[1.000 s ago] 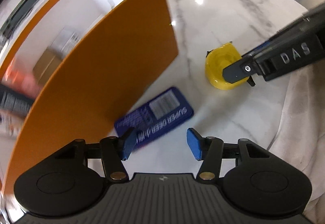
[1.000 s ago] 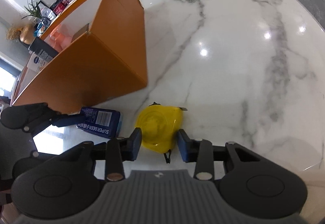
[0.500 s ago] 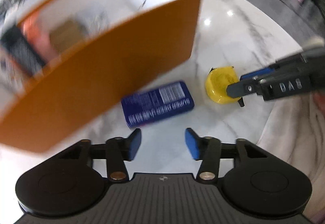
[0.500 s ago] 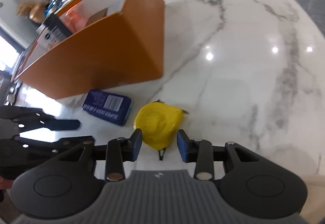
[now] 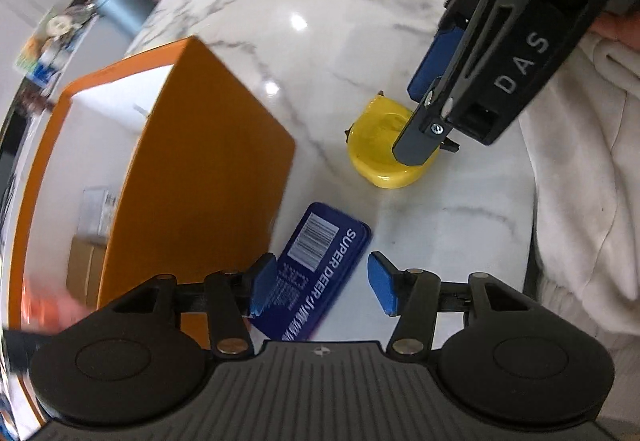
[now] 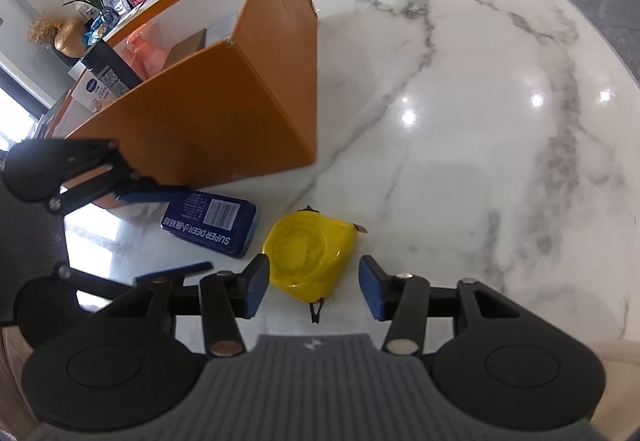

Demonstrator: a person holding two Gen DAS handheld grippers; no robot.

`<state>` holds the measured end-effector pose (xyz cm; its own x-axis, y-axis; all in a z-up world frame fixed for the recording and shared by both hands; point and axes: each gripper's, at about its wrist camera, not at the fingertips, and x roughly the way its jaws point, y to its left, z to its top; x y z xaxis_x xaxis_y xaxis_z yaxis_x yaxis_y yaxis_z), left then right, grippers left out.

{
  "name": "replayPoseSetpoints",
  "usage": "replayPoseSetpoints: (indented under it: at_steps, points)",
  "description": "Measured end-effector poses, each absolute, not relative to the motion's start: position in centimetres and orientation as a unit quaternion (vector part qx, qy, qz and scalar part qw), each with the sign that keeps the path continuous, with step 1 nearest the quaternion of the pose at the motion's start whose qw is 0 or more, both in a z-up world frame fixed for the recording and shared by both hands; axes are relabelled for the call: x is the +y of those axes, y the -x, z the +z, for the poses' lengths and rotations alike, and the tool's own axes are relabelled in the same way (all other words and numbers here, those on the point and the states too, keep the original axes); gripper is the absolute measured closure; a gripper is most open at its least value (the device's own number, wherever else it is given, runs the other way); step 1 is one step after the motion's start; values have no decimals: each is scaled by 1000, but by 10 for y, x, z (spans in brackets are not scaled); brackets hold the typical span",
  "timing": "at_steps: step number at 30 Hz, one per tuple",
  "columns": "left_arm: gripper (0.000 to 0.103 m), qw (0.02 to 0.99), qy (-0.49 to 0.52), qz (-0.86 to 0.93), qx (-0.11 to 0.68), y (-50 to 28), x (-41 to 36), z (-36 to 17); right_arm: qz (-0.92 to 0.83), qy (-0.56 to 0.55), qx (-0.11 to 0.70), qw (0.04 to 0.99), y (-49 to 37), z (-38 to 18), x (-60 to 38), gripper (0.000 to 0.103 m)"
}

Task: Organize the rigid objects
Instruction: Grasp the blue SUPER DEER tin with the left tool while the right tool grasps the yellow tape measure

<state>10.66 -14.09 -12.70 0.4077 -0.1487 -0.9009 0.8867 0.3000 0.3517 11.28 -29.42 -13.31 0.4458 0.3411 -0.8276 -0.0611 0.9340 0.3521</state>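
Note:
A yellow tape measure (image 6: 308, 253) lies flat on the marble table (image 6: 480, 121). My right gripper (image 6: 314, 291) straddles its near end, jaws opening, pads off its sides. Beside it lies a dark blue tin (image 5: 320, 265) printed SUPER DEER, close to the orange box (image 5: 200, 181). My left gripper (image 5: 322, 289) stands open over the tin's near end; the left pad is at its edge, the right pad apart from it. In the left wrist view the right gripper (image 5: 424, 109) hangs over the tape measure (image 5: 380, 157). The right wrist view shows the left gripper (image 6: 198, 229) astride the tin (image 6: 212, 225).
The open orange box (image 6: 224, 121) holds a black carton, a pink item and a brown carton. White cloth (image 5: 580, 201) lies along the near right edge of the table. A shelf with plants and boxes stands behind the box.
My left gripper has rolled and moved over the blue tin, which now lies between its fingers. My right gripper's jaws have widened around the tape measure, which has stayed in place.

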Motion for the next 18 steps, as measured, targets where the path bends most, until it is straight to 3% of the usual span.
replayPoseSetpoints:
  at_steps: [5,9,18]
  points:
    - [43,674,-494,-386,391,-112,-152,-137,128,-144,521,832,-117,-136,-294,52]
    - [48,671,-471,-401,409,-121,-155,-139,133,-140,523,830,-117,-138,-291,52]
    - [48,680,-407,-402,458,-132,-158,-134,138,-156,521,828,-117,-139,-294,52]
